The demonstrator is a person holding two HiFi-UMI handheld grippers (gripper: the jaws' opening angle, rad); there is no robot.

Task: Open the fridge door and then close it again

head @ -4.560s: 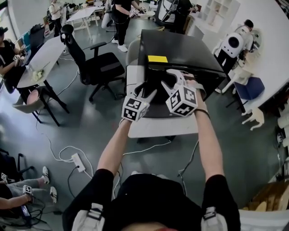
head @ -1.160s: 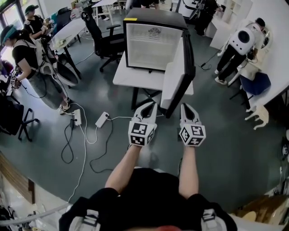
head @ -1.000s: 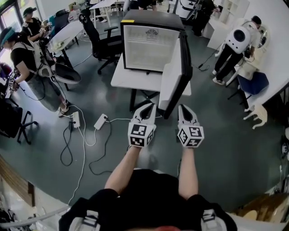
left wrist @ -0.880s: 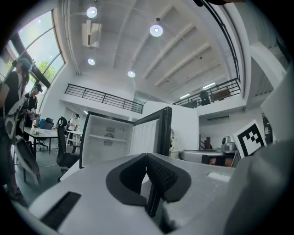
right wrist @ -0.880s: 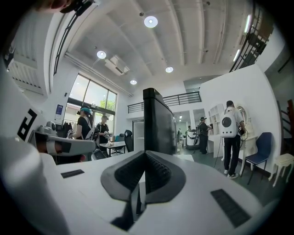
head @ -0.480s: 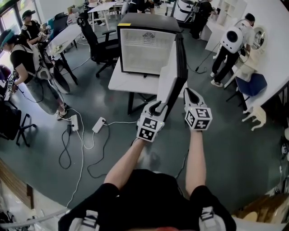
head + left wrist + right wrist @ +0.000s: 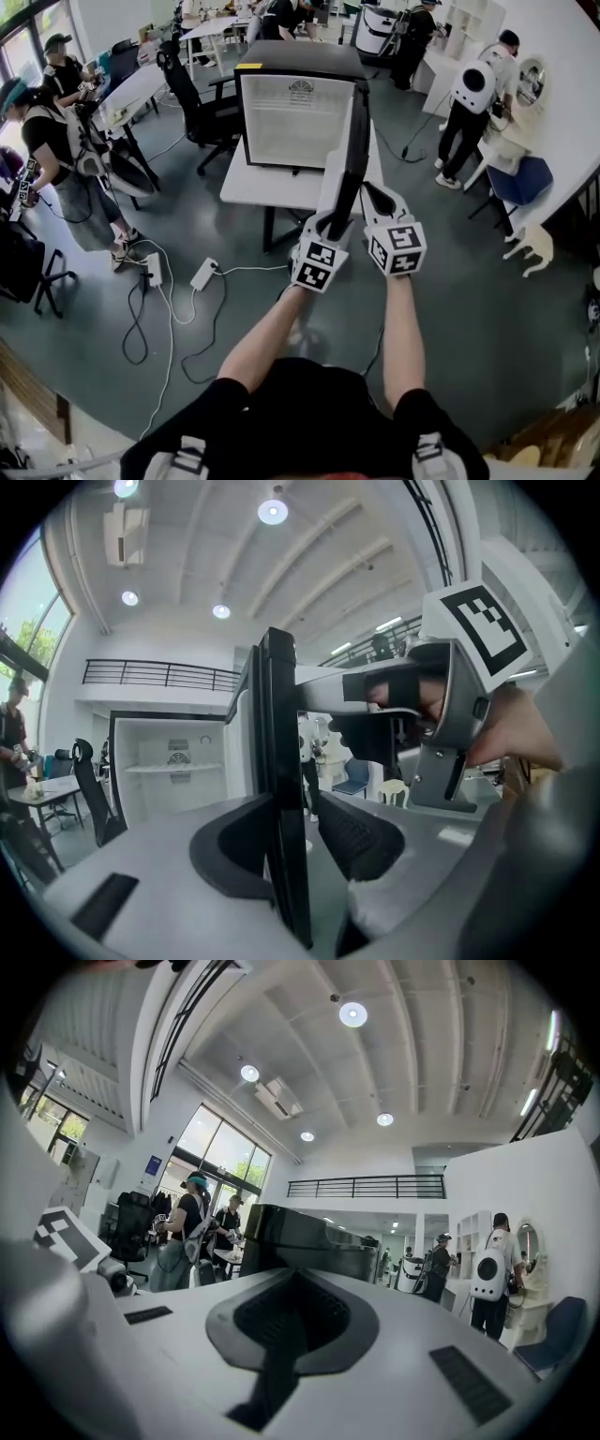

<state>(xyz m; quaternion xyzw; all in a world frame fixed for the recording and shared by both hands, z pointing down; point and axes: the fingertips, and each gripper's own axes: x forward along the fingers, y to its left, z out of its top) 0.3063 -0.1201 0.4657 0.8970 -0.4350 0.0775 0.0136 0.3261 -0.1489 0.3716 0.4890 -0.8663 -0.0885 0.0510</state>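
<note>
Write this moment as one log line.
fridge door: open | left gripper: jaws just opening, door edge between them | right gripper: shut, empty

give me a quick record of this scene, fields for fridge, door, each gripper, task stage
fridge: black, on a white table, white interior in view
door: fridge door swung wide open, edge-on to the person
left gripper: jaws astride the door's free edge; they have just been opening, pads not clamped on it
right gripper: shut, nothing between its jaws, on the door's dark outer side
task stage: door opened, not yet closed
</note>
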